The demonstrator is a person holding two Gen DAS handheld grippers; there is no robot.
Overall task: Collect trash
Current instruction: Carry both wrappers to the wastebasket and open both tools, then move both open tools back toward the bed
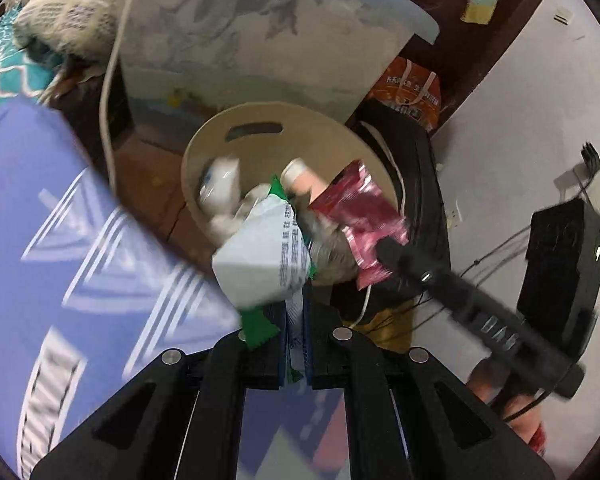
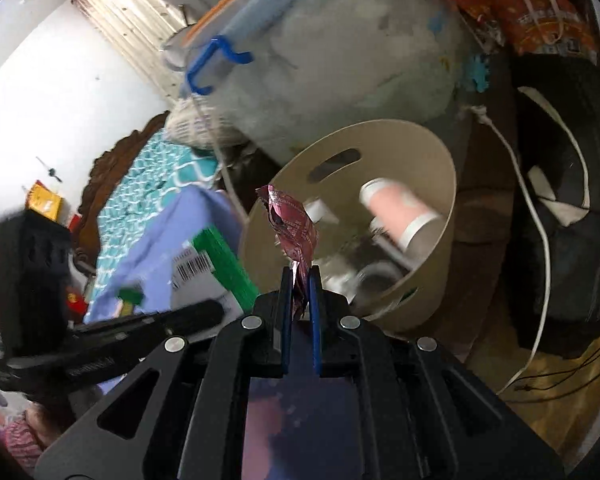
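**A:** Biggest risk first: the beige bin [image 1: 204,148] sits crammed between the large clear storage box [image 1: 260,52] and the dark bag [image 2: 560,208], and we can't tell how steady it stands. If either of us lets go short of the rim, the wrapper lands on the floor beside it — or on the blue cloth [image 1: 60,240] to the left.

**B:** Agreed. Our left gripper [image 1: 296,344] has its jaws clamped on the white-and-green packet [image 1: 260,256], which hangs in front of the bin's mouth rather than clearly inside it. That packet is broad and light; we judge it could catch the rim and slide off.

**A:** And our right gripper [image 2: 300,300] is pinched tight on the crumpled red foil wrapper [image 2: 294,224], held just at the near edge of the bin. The two grippers are close together — releasing at once, we might knock one wrapper with the other tool.

**B:** Counting, then, largest down. One storage box, one blue cloth, one bin.

**A:** Two grippers, each gripping one wrapper — so two pieces of trash in hand.

**B:** Inside the bin: one pink bottle [image 2: 396,208] with a white cap, plus pale crumpled pieces we can't count through the blur.

**A:** One white cable [image 2: 540,220] trails beside the bin; it could snag a tool.
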